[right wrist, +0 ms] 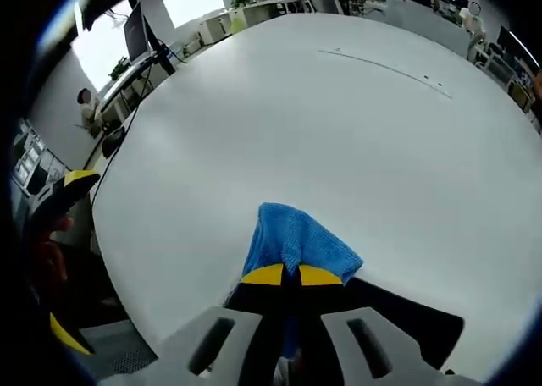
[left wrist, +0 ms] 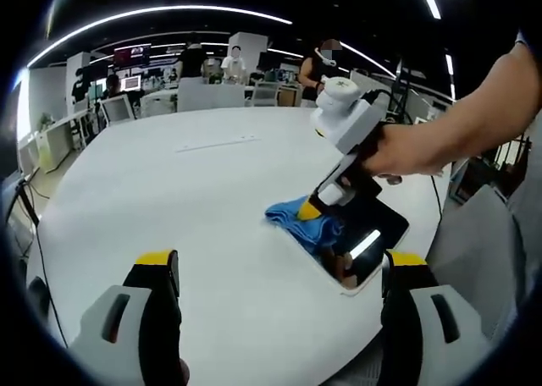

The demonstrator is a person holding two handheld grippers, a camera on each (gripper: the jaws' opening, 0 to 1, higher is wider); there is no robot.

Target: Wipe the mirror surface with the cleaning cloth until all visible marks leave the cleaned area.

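On the white table (left wrist: 169, 200), mirror (left wrist: 360, 246) lying flat near the edge, right gripper (right wrist: 292, 276) jaws closed on the blue cloth (right wrist: 292, 238) pressed onto it, left gripper (left wrist: 279, 272) jaws wide apart, holding nothing.

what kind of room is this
Probably an open-plan office or lab: a big round white table, desks with monitors and chairs behind it, people standing about, and long ceiling light strips.

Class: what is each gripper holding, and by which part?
Right gripper pinches the blue cloth by its near end, over the mirror. Left gripper holds nothing.
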